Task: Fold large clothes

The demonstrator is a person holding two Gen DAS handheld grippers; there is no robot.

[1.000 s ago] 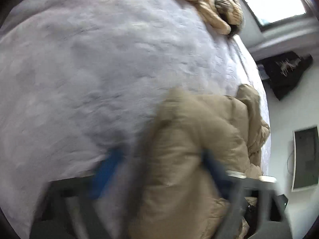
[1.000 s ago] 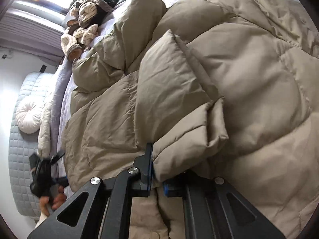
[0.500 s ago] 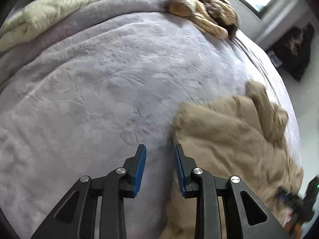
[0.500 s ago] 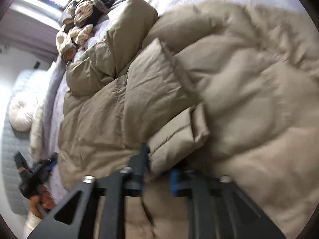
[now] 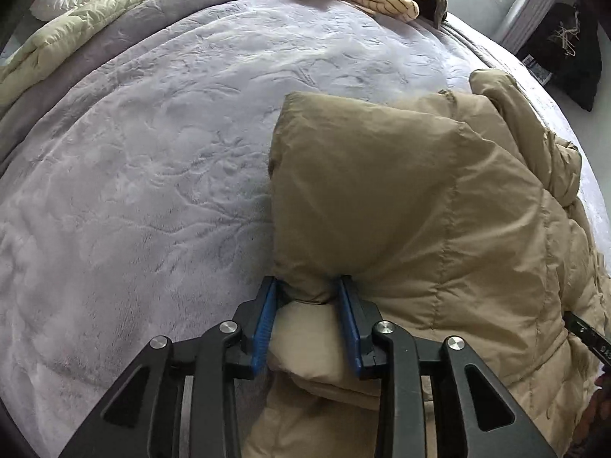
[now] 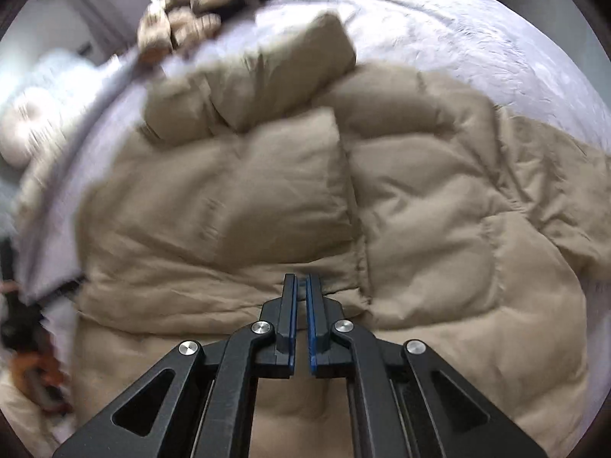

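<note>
1. My left gripper (image 5: 307, 294) pinches a bunched corner of the tan quilted puffer coat (image 5: 439, 210); both blue pads press on the fabric, the jaws having just eased a little wider around the thick padding.
2. The coat spreads ahead and to the right of that gripper over the pale lilac embossed bedspread (image 5: 152, 152); bare bedspread lies to its left.
3. My right gripper (image 6: 301, 280) has just snapped closed, its blue pads nearly touching. Whether a thin hem is caught at the tips I cannot tell; no padded fabric sits between them.
4. Seen from the right gripper, the coat (image 6: 420, 210) fills the field ahead, a folded panel directly beyond the tips and a sleeve-like roll farther off.
5. Step in hand, as I judge it: taking hold of the coat's near edge for a fold.
6. Next move calls for a secure right-side hold level with the left, then an even lift, lest one side sag.
</note>
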